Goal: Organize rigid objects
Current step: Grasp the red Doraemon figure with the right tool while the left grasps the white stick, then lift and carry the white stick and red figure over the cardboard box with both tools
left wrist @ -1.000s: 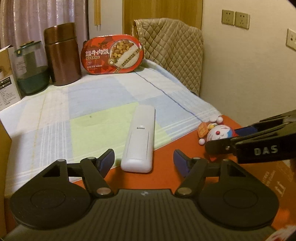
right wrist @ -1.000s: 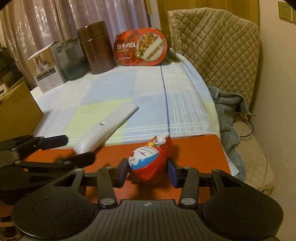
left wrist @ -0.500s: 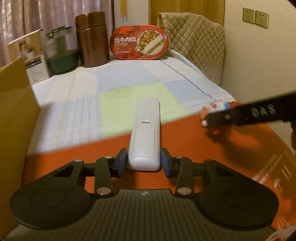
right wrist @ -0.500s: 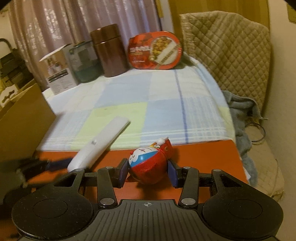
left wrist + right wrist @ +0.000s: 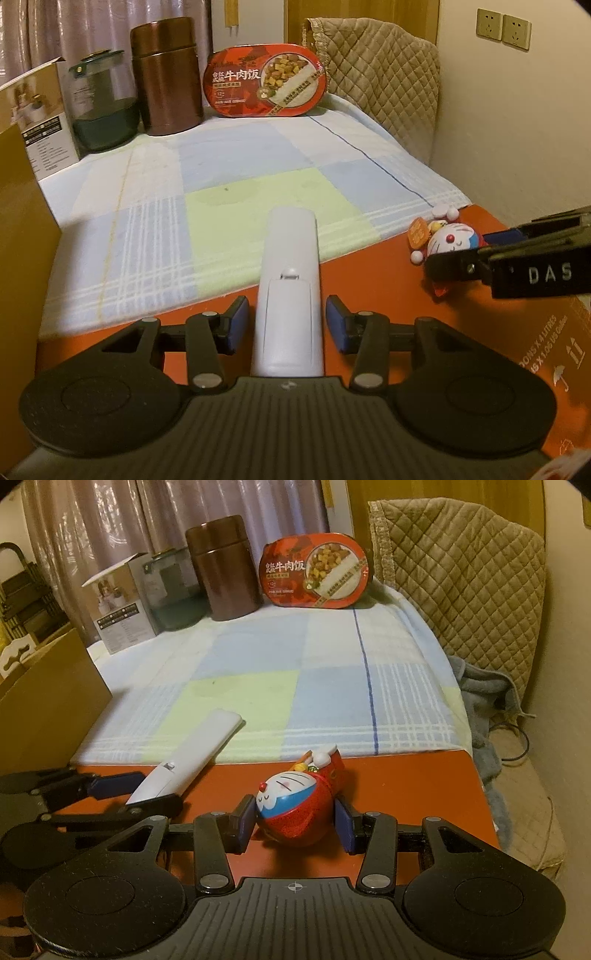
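Note:
A white remote (image 5: pixel 290 295) lies face down, half on the checked cloth (image 5: pixel 236 177) and half on the orange carton top (image 5: pixel 388 280). My left gripper (image 5: pixel 284 319) straddles its near end; the jaws are opening and a thin gap shows beside each blue pad. To the right, a red and blue cat-shaped toy (image 5: pixel 295 805) rests on the orange top with my right gripper (image 5: pixel 295 821) shut on its sides. In the left wrist view the toy (image 5: pixel 448 238) and the right gripper (image 5: pixel 517 266) show at the right edge. The remote (image 5: pixel 192 760) and left gripper (image 5: pixel 147 794) appear at lower left in the right wrist view.
At the back stand a brown canister (image 5: pixel 166 74), a glass jar (image 5: pixel 103 107), a white carton (image 5: pixel 40 122) and a red meal box (image 5: pixel 266 85). A cardboard box wall (image 5: pixel 22 240) rises on the left. A quilted chair back (image 5: pixel 469 579) and grey cloth (image 5: pixel 480 701) lie to the right.
The left gripper went from wide open before the remote to closed on its near end, then parted slightly. The right gripper stays on the toy.

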Available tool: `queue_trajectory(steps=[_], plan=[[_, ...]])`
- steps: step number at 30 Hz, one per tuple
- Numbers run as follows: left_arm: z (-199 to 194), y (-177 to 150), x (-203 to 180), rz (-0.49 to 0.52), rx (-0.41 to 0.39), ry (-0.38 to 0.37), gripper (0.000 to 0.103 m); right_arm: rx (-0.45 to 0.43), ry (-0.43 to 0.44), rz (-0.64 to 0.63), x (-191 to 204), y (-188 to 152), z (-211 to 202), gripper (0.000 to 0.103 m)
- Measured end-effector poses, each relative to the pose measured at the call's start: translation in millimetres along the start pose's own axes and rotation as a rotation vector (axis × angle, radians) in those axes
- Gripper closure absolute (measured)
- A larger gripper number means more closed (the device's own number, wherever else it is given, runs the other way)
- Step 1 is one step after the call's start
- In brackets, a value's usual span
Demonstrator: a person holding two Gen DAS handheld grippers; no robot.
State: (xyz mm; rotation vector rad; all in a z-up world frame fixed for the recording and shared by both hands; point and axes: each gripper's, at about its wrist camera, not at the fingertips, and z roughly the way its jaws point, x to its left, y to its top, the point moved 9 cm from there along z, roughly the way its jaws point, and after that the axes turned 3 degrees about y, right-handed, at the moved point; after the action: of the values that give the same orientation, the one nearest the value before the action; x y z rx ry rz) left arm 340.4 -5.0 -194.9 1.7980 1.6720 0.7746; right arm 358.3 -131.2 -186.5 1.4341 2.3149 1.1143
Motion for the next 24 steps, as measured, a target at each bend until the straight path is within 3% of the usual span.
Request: queue_trajectory(steps=[2,4,6,8,10,24], plan=[[2,2,-2,0.005,0.001,-0.007,0.069,0.01,-0.003,0.003,-1,-2,3,0.061],[2,4,1,-0.004,-0.004,0.015,0.07,0.019,-0.008,0.01,-2,-4,5,0.061],[3,4,10,-0.04,-0.019,0.09,0.07,0.013,-0.012,0.014,-4,-3,6,0.061],[3,2,15,-0.094,-0.023,0.097,0.07,0.01,-0.015,0.026,-5,-2,6,0.061],[2,2,13,-0.085,-0.024,0.113,0.07,0.007,-0.012,0.026,-5,-1,7,0.061],[6,5,16,-0.095,0.001,0.082,0.07,-0.01,-0.049,-0.002,0,5,6,0.061]])
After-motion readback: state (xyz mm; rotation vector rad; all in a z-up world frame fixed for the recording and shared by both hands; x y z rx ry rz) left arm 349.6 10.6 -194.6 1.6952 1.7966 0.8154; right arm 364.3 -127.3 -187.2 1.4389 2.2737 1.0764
